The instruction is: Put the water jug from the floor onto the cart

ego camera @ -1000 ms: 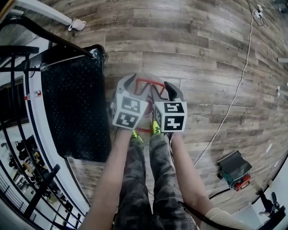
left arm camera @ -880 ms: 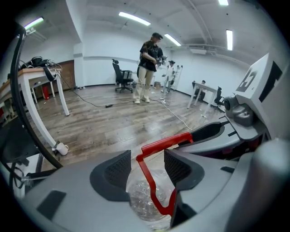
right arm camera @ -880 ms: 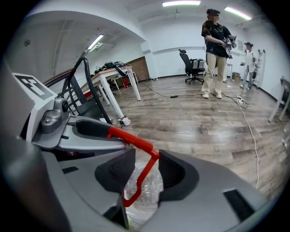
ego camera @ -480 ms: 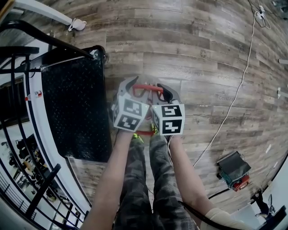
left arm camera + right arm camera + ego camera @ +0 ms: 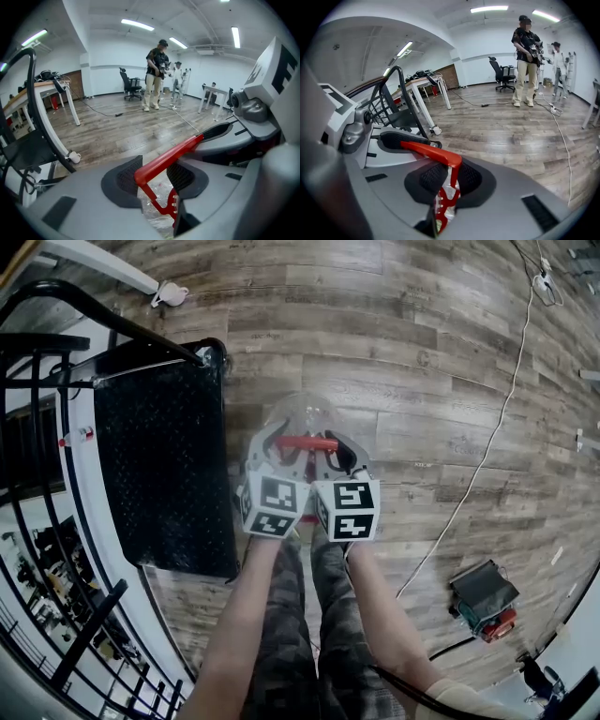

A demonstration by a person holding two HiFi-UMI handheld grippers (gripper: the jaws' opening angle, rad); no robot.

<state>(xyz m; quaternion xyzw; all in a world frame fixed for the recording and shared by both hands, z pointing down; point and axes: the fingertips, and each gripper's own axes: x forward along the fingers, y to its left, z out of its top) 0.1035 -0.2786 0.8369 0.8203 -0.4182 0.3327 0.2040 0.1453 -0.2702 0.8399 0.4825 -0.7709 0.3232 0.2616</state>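
The water jug (image 5: 305, 413) is clear plastic with a red handle (image 5: 305, 442) and sits by my feet, right of the cart's black deck (image 5: 159, 456). My left gripper (image 5: 272, 448) has the handle's (image 5: 171, 152) left corner between its jaws, which have just been closing. A gap still shows beside the right pad (image 5: 180, 176). My right gripper (image 5: 339, 451) has just closed on the handle's other end. In the right gripper view, the gripper (image 5: 450, 180) pinches the red strut (image 5: 449, 187) between both pads. The jug body (image 5: 157, 213) shows below the jaws.
The cart's black tube rail (image 5: 103, 315) and wire shelving stand at the left. On the wooden floor lie a white mug (image 5: 169, 294), a white cable (image 5: 487, 446) and a black and red device (image 5: 483, 596). People (image 5: 157, 75), a desk (image 5: 422, 84) and an office chair stand far off.
Both grippers have drawn back toward me in the head view. The right jaws went from wide to shut on the red handle, and the left jaws narrowed around it.
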